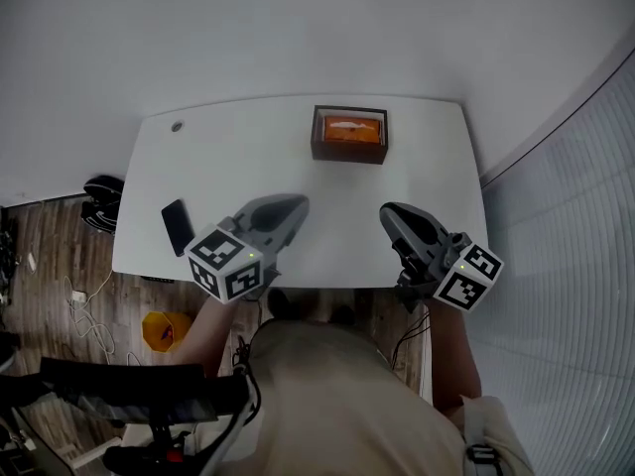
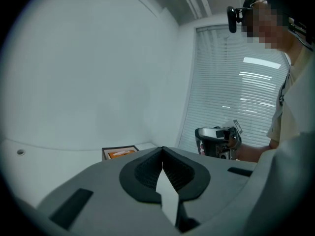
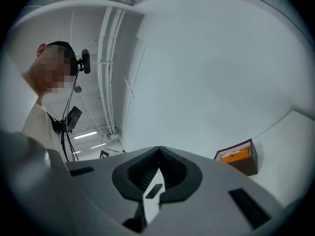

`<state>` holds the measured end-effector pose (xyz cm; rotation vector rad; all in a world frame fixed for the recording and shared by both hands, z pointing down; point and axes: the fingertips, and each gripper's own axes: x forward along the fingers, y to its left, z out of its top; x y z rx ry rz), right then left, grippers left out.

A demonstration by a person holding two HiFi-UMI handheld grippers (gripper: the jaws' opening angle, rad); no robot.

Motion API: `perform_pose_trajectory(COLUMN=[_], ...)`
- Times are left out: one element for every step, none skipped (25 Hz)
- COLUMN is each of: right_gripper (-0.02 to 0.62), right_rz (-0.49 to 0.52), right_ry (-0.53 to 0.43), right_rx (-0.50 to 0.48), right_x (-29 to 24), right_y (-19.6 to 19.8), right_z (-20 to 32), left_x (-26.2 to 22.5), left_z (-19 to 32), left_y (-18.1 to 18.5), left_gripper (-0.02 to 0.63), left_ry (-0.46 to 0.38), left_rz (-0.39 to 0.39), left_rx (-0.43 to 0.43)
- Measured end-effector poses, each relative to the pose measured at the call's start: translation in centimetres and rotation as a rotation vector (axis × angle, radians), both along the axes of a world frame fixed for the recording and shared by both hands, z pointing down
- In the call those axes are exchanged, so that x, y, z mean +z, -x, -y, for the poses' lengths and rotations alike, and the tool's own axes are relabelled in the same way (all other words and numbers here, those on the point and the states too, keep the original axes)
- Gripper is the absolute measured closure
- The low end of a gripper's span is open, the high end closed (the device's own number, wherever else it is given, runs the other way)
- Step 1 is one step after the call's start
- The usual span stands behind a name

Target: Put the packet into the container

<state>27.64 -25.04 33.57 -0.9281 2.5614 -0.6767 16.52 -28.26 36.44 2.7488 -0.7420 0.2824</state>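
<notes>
The left gripper (image 1: pixel 296 204) and right gripper (image 1: pixel 389 212) are hovering clenched, empty; a flat orange packet (image 1: pixel 353 128) is lying in the boxy dark container (image 1: pixel 347 154).

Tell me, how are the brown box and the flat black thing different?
The brown box has walls and holds an orange packet; the black thing is flat and bare. The brown box sits far back on the table; the black thing lies near its left edge. Both rest on the table.

White table (image 1: pixel 248 162): brown container (image 1: pixel 349 154) far centre, black slab (image 1: pixel 178 226) left edge.
</notes>
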Motion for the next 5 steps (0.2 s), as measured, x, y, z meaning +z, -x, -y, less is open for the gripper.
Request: perform_pose_trajectory(right_gripper=[0.58, 0.58, 0.58, 0.58, 0.58], right_rz=[0.0, 0.0, 0.002, 0.004, 0.007], right_ry=[-0.001, -0.004, -0.007, -0.011, -0.015], right_rx=[-0.005, -0.009, -0.014, -0.02, -0.025], right_x=[0.1, 0.1, 0.1, 0.1, 0.1], right_y=[-0.4, -0.8, -1.2, -1.5, -1.7], right_z=[-0.1, 0.0, 0.1, 0.3, 0.5], left_x=[0.1, 0.2, 0.3, 0.3, 0.3], left_z=[-0.1, -0.1, -0.1, 0.0, 0.2], left_y=[-0.5, -0.9, -1.2, -1.5, -1.7], left_gripper=[0.594, 0.594, 0.594, 0.594, 0.594], left_ry=[0.001, 0.001, -0.001, -0.003, -0.005], left_rz=[0.003, 0.006, 0.009, 0.012, 0.016], left_rx=[-0.002, -0.005, -0.009, -0.014, -0.019])
